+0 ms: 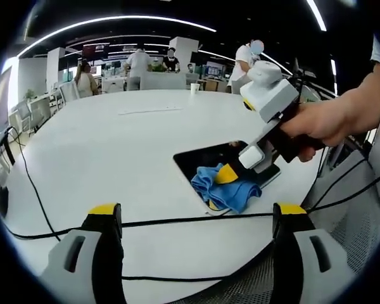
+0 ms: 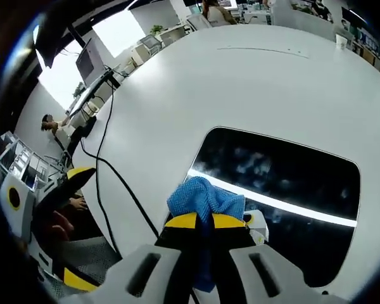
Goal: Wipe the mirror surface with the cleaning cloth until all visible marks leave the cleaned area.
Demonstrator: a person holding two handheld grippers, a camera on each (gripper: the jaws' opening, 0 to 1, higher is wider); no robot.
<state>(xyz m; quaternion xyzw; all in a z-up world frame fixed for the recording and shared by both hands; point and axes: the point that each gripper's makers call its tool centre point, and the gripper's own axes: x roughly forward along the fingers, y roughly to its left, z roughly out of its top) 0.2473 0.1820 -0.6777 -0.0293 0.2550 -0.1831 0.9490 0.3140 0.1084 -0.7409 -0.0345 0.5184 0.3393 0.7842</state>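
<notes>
Wiping is underway: cleaning cloth (image 2: 206,201), blue, is bunched on the mirror (image 2: 285,190) near its edge closest to the right gripper (image 2: 204,221), whose jaws are pinching together on the cloth. Mirror is lying flat on the white table (image 2: 196,88), dark glass reflecting ceiling lights; faint cloudy smears are showing on the glass beyond the cloth, so judging the job as not finished. In the left gripper view the same cloth (image 1: 223,187) is sitting on the near end of the mirror (image 1: 202,158), with the right gripper (image 1: 231,174) angled down onto it and a hand (image 1: 323,123) gripping its handle. Left gripper (image 1: 193,215) is hanging back from the mirror over the table edge, jaws wide apart, holding nothing. Black cables (image 1: 177,221) are running across the table on the near side of the mirror. To do it well: keeping the cloth pressed flat, sweeping in overlapping passes toward the mirror's far edge, not dragging the mirror off the table.
</notes>
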